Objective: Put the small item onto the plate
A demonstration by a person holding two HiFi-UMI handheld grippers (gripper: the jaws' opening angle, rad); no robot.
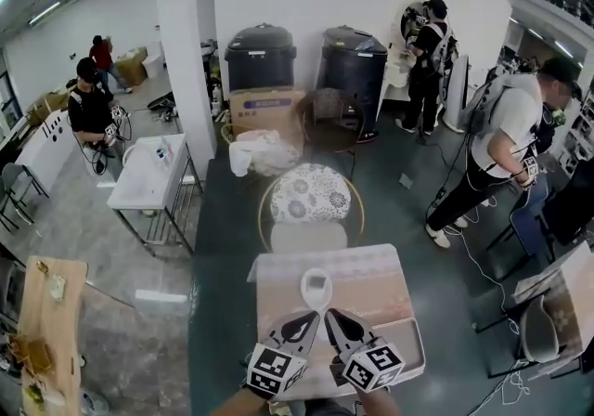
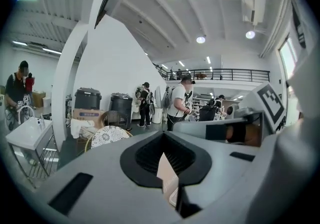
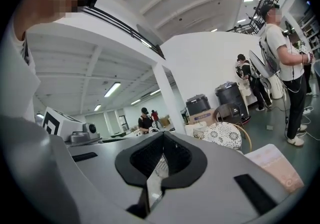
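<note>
No legible text or labels.

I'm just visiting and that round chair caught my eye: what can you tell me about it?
The chair has a round cushion, white with a grey flower pattern, set in a thin tan hoop frame that looks like rattan. A plainer pale pad lies below the cushion, nearer the table. The chair stands upright and empty on the dark floor, just past the table's far edge; whether the two touch cannot be told.
</note>
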